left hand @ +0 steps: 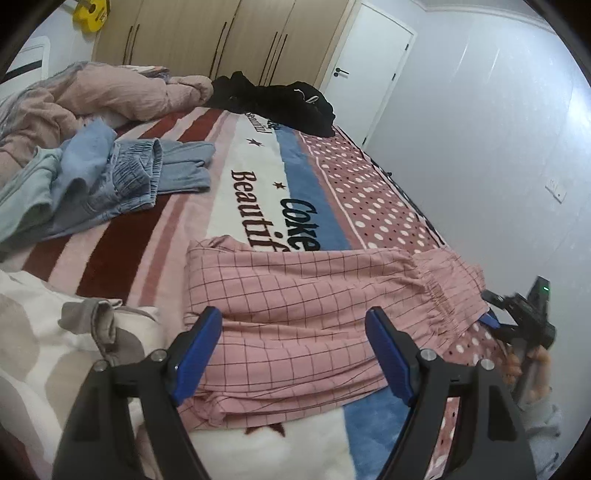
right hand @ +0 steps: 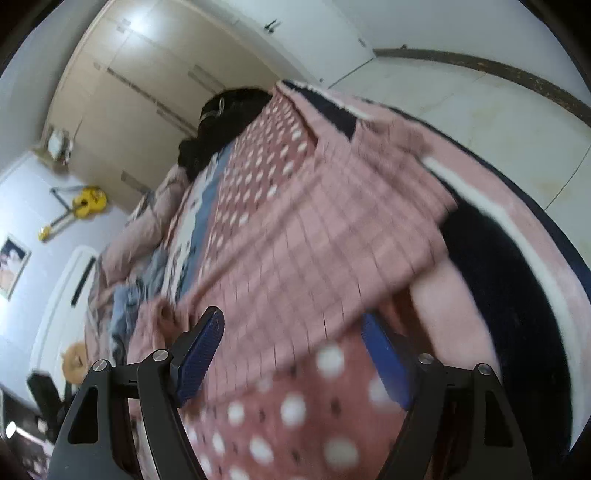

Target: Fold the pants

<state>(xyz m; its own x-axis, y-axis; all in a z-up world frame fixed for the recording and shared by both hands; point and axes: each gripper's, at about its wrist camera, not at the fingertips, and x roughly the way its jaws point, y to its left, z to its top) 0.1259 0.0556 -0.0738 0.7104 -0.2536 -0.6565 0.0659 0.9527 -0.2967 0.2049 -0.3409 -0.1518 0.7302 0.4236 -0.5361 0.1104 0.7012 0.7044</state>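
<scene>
Nearby, blue clothes beside pants

A home bedroom: a bed spread with a striped, dotted blanket fills the view, a rumpled pink duvet and loose clothes on it; beyond the bed stand tall wardrobes and a white door.

Pink checked pants, folded lengthwise, flat across the bedspread, elastic waistband at right
</scene>
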